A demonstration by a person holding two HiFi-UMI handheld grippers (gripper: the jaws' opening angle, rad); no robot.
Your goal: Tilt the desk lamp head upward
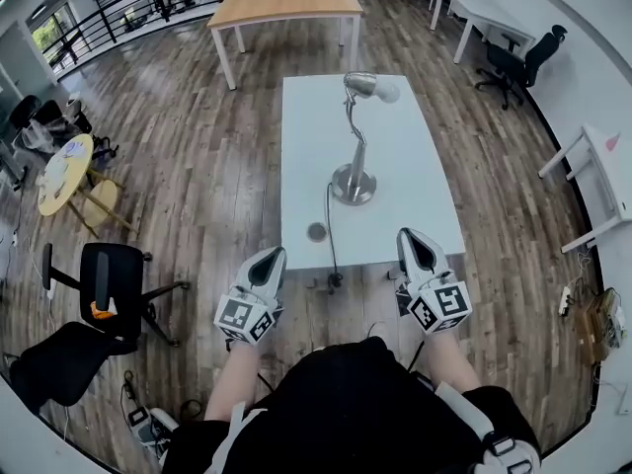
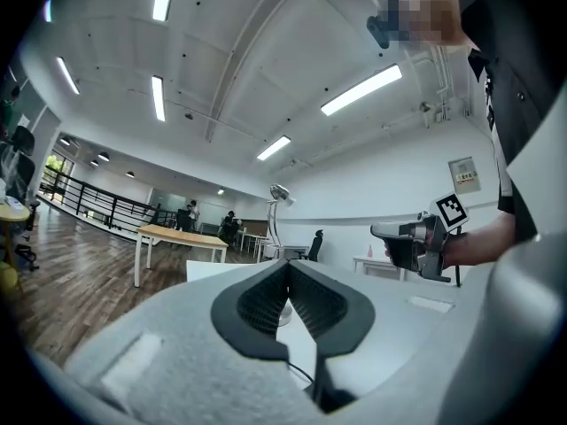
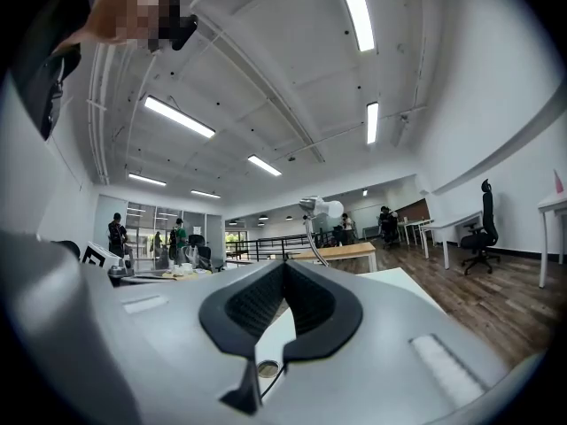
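A silver desk lamp (image 1: 354,156) stands on a long white table (image 1: 306,166); its round base sits mid-table and its head (image 1: 367,87) with a white bulb points right at the far end. The lamp's black cord (image 1: 330,235) runs off the near edge. My left gripper (image 1: 267,262) hangs shut and empty just before the table's near edge, left of the cord. My right gripper (image 1: 419,249) is shut and empty at the near right corner. The left gripper view shows the lamp (image 2: 276,215) far ahead; the right gripper view shows the lamp head (image 3: 321,207) above its jaws.
A small round cable port (image 1: 317,231) sits in the table near the front edge. A wooden table (image 1: 286,8) stands beyond. Black office chairs (image 1: 109,284) are at the left, a white desk (image 1: 602,181) at the right, and another chair (image 1: 513,62) far right.
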